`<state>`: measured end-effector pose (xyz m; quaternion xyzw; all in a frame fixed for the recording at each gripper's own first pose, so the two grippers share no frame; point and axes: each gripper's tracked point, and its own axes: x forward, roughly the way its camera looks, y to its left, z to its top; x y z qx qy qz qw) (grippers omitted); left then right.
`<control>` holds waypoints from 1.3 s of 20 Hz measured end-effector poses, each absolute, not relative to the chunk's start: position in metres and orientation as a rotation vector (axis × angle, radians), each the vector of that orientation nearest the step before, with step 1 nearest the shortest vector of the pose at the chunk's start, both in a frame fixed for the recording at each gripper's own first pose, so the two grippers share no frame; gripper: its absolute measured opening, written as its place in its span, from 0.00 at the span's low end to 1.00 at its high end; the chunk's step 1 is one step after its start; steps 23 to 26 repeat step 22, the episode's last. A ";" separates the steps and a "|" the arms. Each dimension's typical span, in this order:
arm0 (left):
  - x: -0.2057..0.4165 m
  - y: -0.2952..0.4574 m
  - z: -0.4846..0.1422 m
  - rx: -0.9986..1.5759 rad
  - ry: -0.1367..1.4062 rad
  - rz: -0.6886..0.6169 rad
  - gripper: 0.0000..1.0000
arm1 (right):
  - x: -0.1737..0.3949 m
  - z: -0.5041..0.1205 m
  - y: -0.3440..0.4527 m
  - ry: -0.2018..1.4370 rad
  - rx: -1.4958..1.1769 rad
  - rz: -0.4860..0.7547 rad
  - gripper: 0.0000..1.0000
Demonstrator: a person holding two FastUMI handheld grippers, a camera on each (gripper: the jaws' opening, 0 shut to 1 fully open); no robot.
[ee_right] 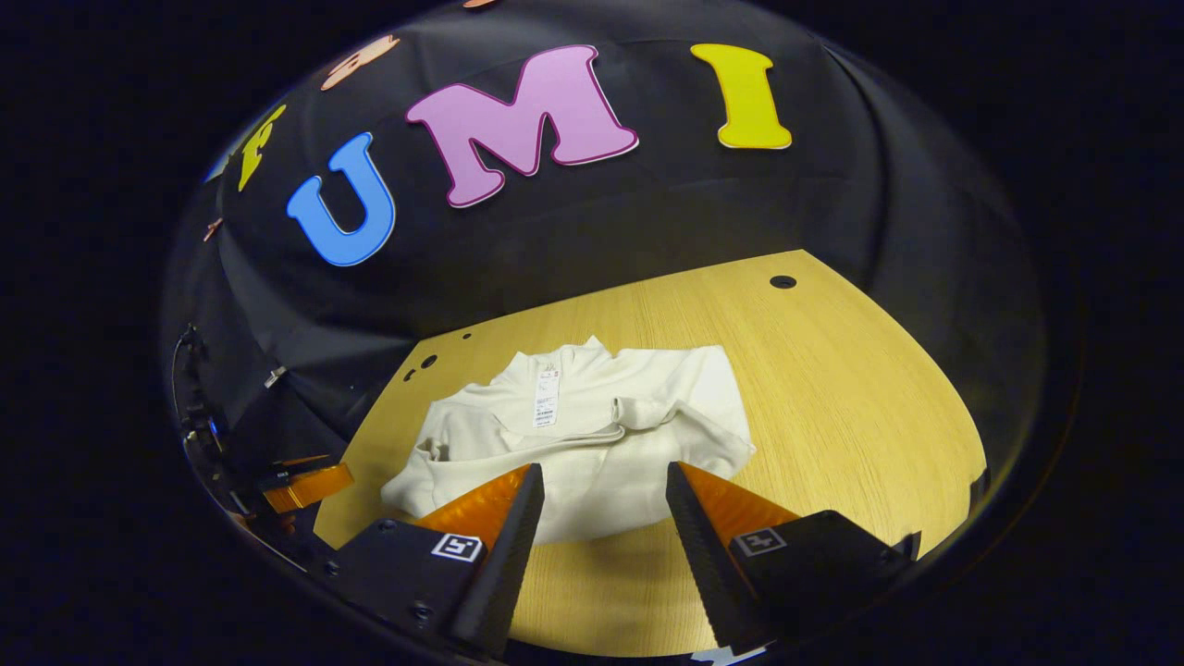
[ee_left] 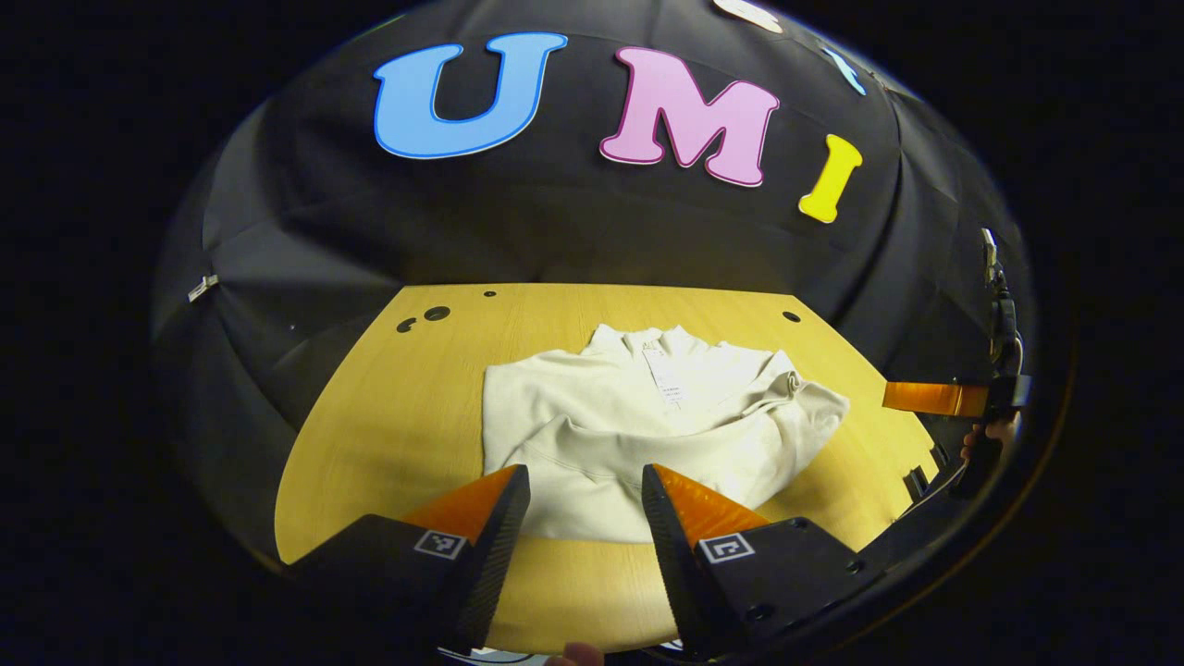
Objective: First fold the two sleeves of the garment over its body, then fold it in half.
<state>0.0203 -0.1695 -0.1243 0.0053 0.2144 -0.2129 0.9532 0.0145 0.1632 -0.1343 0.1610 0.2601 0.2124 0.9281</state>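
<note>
Garment (ee_left: 647,425) untouched (sleeves folded); both grippers (ee_left: 585,518) (ee_right: 603,513) agape.

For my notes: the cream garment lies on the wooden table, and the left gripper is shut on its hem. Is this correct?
Not quite. In the left gripper view, the left gripper is open, its fingers apart above the garment and gripping nothing. The cream garment does lie on the wooden table.
</note>
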 end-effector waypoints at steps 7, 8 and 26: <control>0.013 -0.182 -0.127 0.042 0.437 -0.470 0.76 | 0.005 -0.129 0.152 0.513 0.357 0.395 0.82; 0.014 -0.183 -0.128 0.047 0.440 -0.472 0.76 | 0.004 -0.129 0.151 0.517 0.359 0.391 0.82; 0.005 -0.175 -0.138 0.025 0.458 -0.430 0.76 | -0.004 -0.144 0.159 0.539 0.313 0.463 0.82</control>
